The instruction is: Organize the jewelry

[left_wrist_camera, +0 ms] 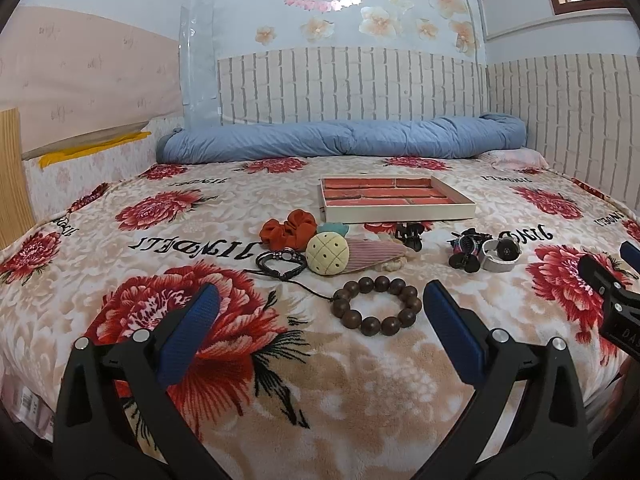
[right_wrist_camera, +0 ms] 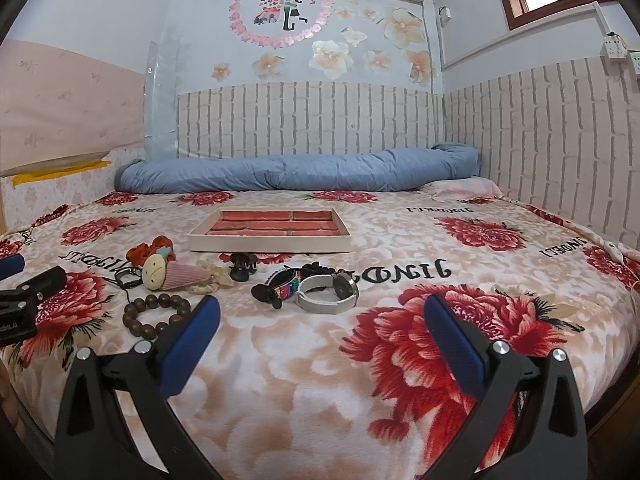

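Observation:
A shallow cream tray [left_wrist_camera: 400, 213] with a red brick-pattern floor lies on the bed; it also shows in the right wrist view [right_wrist_camera: 269, 242]. In front of it lie a brown bead bracelet [left_wrist_camera: 377, 305] [right_wrist_camera: 154, 316], a black cord bracelet [left_wrist_camera: 280, 262], an orange scrunchie [left_wrist_camera: 287, 229], a pineapple hair clip [left_wrist_camera: 329, 254], a black claw clip [left_wrist_camera: 409, 236] [right_wrist_camera: 240, 266], a white-strap watch [left_wrist_camera: 500, 254] [right_wrist_camera: 328, 292] and a colourful-strap watch [right_wrist_camera: 284, 286]. My left gripper [left_wrist_camera: 320, 304] is open and empty, just short of the bead bracelet. My right gripper [right_wrist_camera: 322, 312] is open and empty, just short of the white-strap watch.
The bed has a floral blanket [left_wrist_camera: 240, 360]. A rolled blue quilt [left_wrist_camera: 340, 140] lies along the far wall. Brick-pattern wall panels [right_wrist_camera: 540, 140] close the back and right side. The right gripper's body [left_wrist_camera: 616, 296] shows at the right of the left wrist view.

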